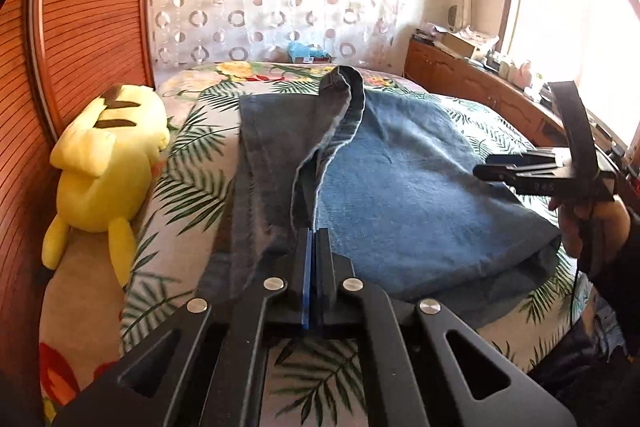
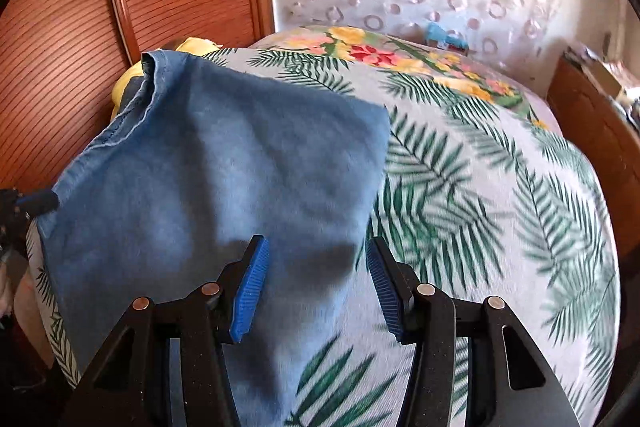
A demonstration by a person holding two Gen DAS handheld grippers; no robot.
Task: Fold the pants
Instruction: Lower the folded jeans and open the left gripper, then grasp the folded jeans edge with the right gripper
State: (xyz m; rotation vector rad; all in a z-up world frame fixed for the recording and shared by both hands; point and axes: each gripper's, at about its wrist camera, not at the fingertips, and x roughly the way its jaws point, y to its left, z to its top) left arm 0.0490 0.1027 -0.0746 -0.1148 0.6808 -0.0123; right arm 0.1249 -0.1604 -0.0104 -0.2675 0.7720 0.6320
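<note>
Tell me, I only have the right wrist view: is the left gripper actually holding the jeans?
Observer: Yes. The left gripper is shut on a raised edge of the jeans.
Operator: Is anything on the bed beside them?
Observer: A yellow plush toy lies left of the jeans; your view shows only a sliver of it.
Operator: And my right gripper, where is it?
Observer: The right gripper is open, one finger over the jeans and one over the bedspread. From the left wrist view it hovers at the jeans' right edge, gripping nothing.
</note>
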